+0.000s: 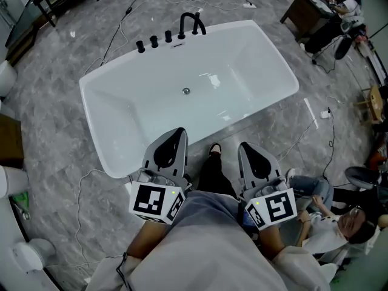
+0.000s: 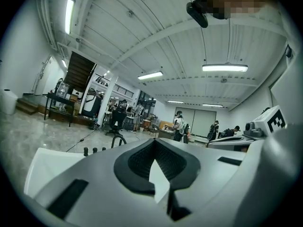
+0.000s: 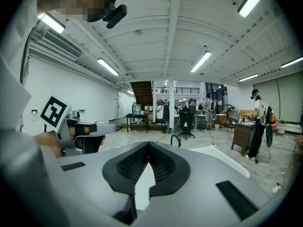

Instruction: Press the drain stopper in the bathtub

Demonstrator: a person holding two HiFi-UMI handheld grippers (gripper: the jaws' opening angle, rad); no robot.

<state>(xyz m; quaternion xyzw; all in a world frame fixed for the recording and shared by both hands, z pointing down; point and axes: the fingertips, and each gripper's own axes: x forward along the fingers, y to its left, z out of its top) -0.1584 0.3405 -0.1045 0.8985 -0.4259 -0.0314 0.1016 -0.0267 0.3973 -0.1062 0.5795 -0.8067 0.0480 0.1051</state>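
Shut left gripper [image 1: 179, 131] hides bathtub [image 1: 242, 71] rim stretch; drain stopper [image 1: 186, 91] tiny

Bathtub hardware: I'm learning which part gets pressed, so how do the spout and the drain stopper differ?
The spout is black; the drain stopper is shiny metal. The spout arches up from the far rim; the drain stopper is a small round disc low on the tub floor. The spout stands beside a row of black knobs; the drain stopper sits alone. Both belong to the white bathtub.

grey left tongs [image 1: 179, 132], grey right tongs [image 1: 244, 146], black pads [image 3: 127, 167], marker cubes [image 1: 156, 202], grey shirt [image 1: 206, 247]
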